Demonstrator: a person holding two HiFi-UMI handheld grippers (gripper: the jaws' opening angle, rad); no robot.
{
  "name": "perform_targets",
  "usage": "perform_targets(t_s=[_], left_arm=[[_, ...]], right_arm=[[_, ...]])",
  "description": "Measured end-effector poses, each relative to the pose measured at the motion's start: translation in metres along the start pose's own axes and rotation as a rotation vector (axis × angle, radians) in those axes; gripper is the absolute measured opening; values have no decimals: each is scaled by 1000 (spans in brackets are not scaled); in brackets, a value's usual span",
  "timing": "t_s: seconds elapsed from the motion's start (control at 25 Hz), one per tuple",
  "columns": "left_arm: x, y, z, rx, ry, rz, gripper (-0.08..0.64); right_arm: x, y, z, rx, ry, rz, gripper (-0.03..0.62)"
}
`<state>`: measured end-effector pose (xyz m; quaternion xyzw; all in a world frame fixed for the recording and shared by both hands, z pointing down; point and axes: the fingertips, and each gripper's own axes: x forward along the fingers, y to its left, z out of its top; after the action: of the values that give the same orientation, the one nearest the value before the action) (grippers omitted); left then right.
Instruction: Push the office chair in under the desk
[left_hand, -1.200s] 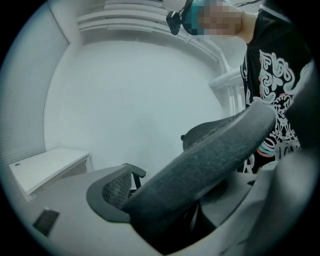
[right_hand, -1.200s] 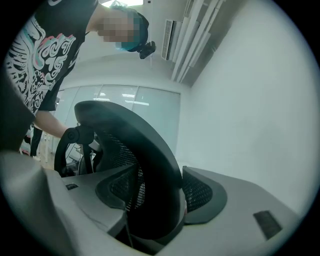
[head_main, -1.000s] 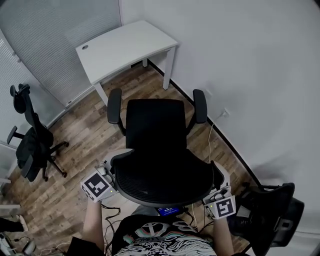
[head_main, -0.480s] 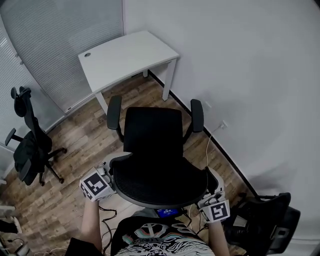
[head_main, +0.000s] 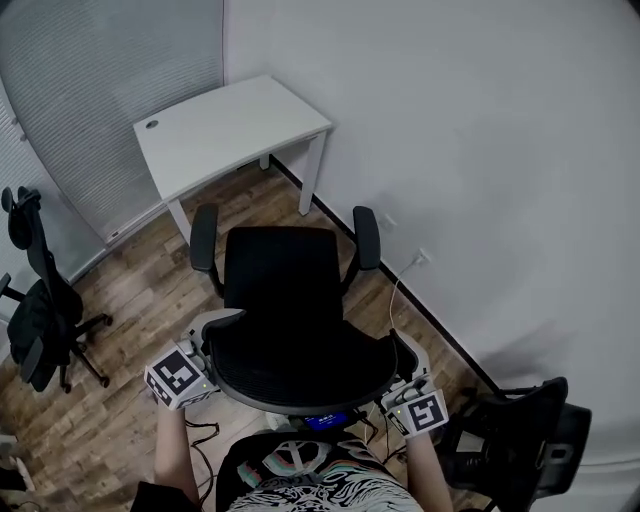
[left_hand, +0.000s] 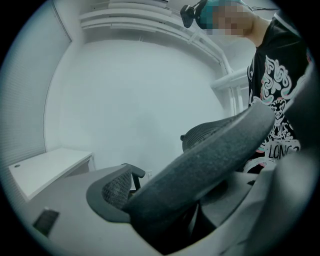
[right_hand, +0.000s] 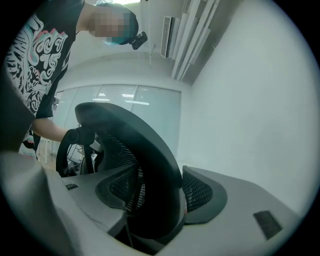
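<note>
Your left gripper (head_main: 203, 355) and right gripper (head_main: 400, 378) each pinch the backrest (head_main: 300, 365) of the middle office chair (head_main: 285, 275). You have three chairs and one white desk (head_main: 225, 125) here. Your shirt (left_hand: 280, 95) print partly reads "LONG".

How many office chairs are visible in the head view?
3. One office chair stands in the middle, facing the desk; a second chair is at the left edge; a third chair is at the lower right. Others may be hidden.

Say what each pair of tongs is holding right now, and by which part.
Both hold the office chair by its backrest frame: the left tongs clamp its left edge, the right tongs its right edge.
</note>
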<state>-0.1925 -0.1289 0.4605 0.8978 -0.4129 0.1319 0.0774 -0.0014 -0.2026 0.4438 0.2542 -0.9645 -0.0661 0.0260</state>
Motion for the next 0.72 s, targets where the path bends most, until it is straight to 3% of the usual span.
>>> perform_targets(t_s=[0.72], left_arm=[[9,-2,1,-12,11,-20,374]], right_arm=[[-4,-6,-3,1,10,-10,285]])
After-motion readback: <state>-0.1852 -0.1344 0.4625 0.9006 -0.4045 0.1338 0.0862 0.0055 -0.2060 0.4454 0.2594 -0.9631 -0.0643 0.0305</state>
